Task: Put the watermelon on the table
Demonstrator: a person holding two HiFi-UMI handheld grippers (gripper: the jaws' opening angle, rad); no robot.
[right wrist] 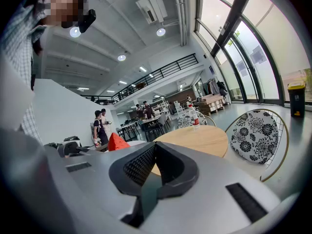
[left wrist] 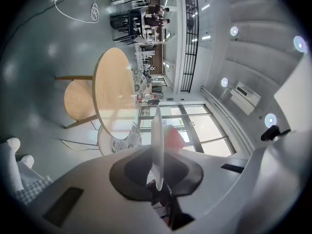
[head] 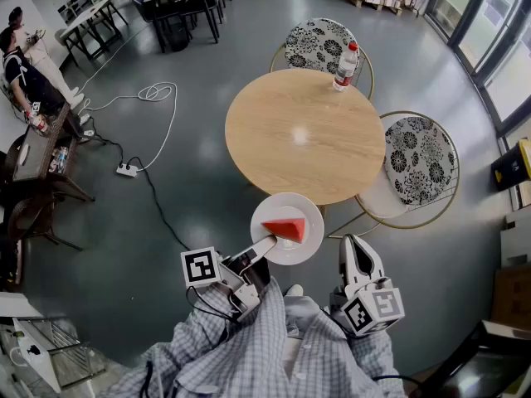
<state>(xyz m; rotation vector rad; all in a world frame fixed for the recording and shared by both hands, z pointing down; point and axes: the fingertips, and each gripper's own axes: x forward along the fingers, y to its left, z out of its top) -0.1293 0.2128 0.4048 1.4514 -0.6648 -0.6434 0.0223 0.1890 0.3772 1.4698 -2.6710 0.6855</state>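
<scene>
Jaws of the left gripper (head: 264, 245) are clenched on the near rim of a white plate (head: 309, 237), which shows edge-on between them in the left gripper view. On that plate lies the watermelon (head: 284, 228), a red wedge carried in the air by the near edge of the round wooden table (head: 307, 135), not yet set down.

The plate is stiff and probably slick, and it is held at one edge only, so I judge it would tip if the wrist rolled. The wedge looks wet and loose (nothing but its own weight keeps it there) and could slide. Keeping the rim grip and the plate level seems safer than pinching the soft flesh.

Further right, the right gripper (head: 358, 255) hangs with its jaws together and empty.
</scene>
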